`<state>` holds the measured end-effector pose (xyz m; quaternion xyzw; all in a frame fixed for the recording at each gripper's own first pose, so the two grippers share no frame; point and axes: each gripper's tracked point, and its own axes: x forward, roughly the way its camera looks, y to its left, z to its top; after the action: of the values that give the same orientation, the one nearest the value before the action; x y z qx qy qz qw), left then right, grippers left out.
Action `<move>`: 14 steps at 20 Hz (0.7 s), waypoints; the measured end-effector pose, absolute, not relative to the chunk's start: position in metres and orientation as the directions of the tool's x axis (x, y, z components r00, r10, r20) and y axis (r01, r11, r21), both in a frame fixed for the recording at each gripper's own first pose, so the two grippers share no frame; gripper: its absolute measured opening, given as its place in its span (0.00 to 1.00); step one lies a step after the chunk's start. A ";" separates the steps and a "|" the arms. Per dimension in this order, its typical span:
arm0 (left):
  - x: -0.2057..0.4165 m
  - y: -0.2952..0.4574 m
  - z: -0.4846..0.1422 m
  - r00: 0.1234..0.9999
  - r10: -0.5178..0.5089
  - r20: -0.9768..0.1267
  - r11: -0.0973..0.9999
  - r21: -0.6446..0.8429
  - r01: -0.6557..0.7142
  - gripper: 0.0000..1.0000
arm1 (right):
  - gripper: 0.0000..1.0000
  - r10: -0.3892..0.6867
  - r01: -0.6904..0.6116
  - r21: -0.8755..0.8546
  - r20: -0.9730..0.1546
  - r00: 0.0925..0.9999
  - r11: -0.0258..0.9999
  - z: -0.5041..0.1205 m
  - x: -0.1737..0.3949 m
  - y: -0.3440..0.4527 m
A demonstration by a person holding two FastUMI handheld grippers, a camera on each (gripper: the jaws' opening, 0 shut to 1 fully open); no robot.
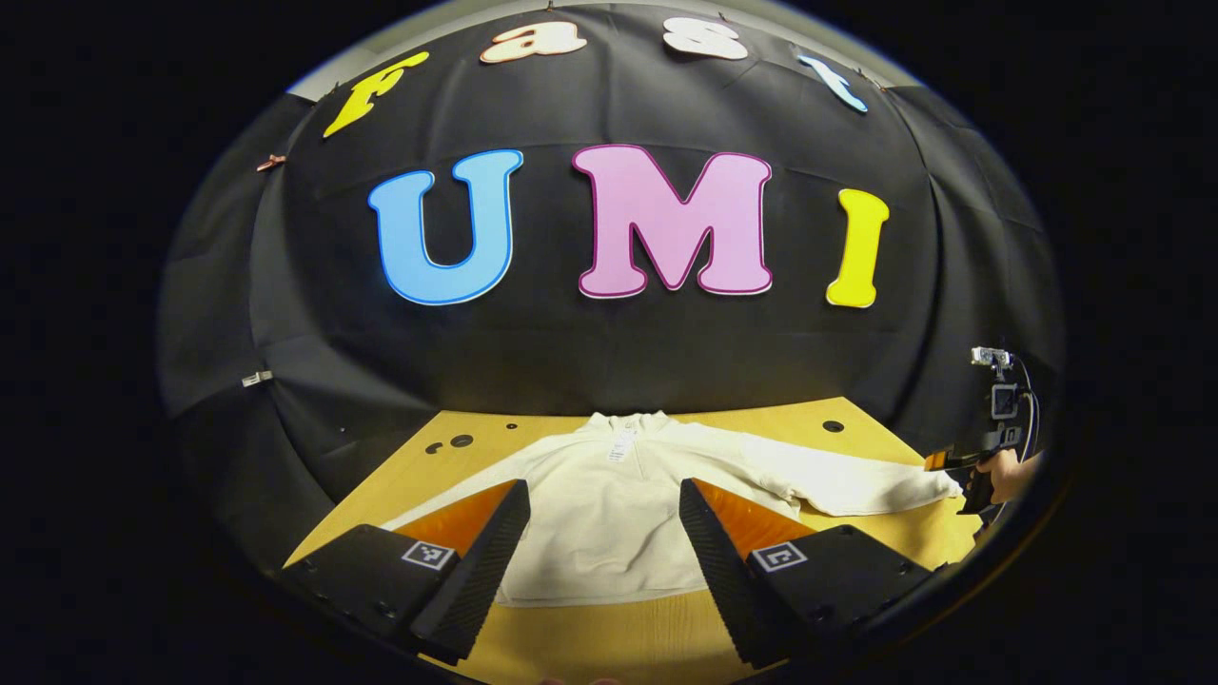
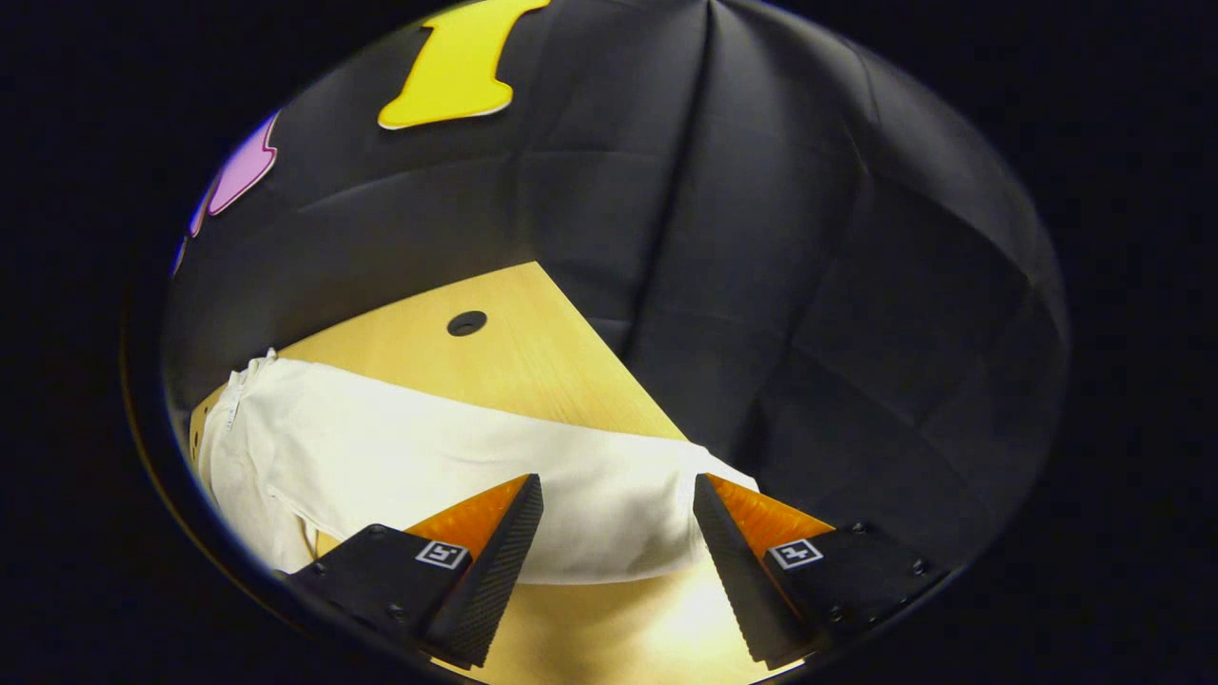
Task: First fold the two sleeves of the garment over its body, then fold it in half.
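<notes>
while the cream garment (image 1: 609, 495) is laid flat on the wooden table (image 1: 847, 419), collar toward the booth wall and both sleeves still spread out, the first sleeve fold is judged to be in hand. beside the garment's right sleeve (image 2: 495, 476), the right gripper (image 2: 618, 533) is held wide open around the cuff, nothing pinched; closing on it is called for next. over the garment's hem, the left gripper (image 1: 604, 542) is held wide open and empty.
</notes>
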<state>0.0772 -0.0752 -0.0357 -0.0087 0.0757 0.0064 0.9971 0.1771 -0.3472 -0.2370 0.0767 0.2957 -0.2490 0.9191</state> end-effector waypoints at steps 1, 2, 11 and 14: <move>0.078 -0.077 -0.040 0.987 0.011 -0.162 1.000 -0.024 -0.015 0.97 | 0.98 -0.422 0.520 -0.011 -0.600 0.680 0.854 -0.247 0.174 -0.355; 0.078 -0.079 -0.042 0.985 0.010 -0.174 0.999 -0.033 -0.016 0.98 | 0.98 -0.428 0.535 -0.010 -0.613 0.664 0.845 -0.254 0.173 -0.361; 0.086 -0.093 -0.043 0.980 0.002 -0.197 1.000 -0.016 -0.005 0.98 | 0.99 -0.400 0.591 0.038 -0.701 0.591 0.806 -0.300 0.164 -0.384; 0.084 -0.102 -0.040 0.980 -0.021 -0.196 0.999 -0.041 0.013 0.98 | 0.99 -0.404 0.583 0.027 -0.695 0.595 0.812 -0.297 0.162 -0.378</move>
<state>0.0843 -0.1024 -0.0403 -0.0196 0.0989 -0.0085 0.9949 0.1620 -0.3784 -0.2974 0.1266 0.3530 -0.2793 0.8839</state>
